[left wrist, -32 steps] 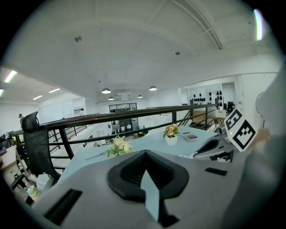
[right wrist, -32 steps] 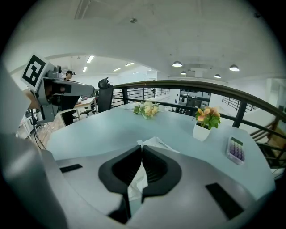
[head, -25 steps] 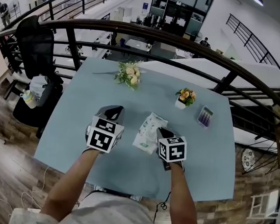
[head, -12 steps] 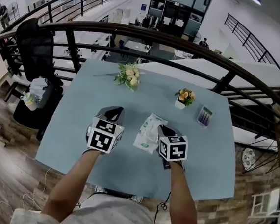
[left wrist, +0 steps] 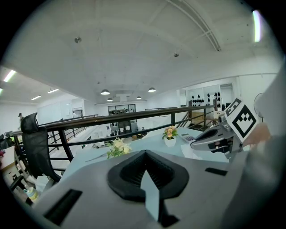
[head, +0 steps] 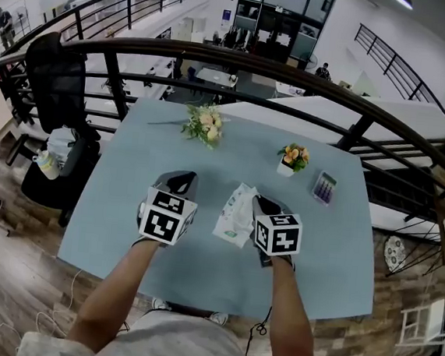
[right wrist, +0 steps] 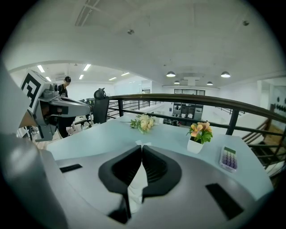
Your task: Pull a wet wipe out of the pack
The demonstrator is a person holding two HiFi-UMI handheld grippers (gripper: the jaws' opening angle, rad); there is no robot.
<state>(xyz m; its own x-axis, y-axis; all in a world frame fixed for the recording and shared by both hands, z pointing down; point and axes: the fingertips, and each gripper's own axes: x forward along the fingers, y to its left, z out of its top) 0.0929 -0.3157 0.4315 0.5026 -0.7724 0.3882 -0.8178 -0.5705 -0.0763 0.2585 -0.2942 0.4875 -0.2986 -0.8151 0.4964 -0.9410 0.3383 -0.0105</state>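
Now right tool (right wrist: pixel 142 147) clamped on wet wipe (right wrist: pixel 137 184); left tool (left wrist: pixel 145 152) closed.

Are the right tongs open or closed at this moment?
Closed on a wet wipe: in the right gripper view the right tongs pinch the white sheet between their pads.

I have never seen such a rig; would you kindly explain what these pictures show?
A person holds a gripper in each hand; the marked cubes belong to them. One camera sits on the person's head, looking down; one rides on each gripper, looking along its tongs. On the blue table lie the wipe pack, a bouquet, a potted flower and a calculator. The right gripper has its tongs shut on a white wipe; the left gripper is shut and empty.
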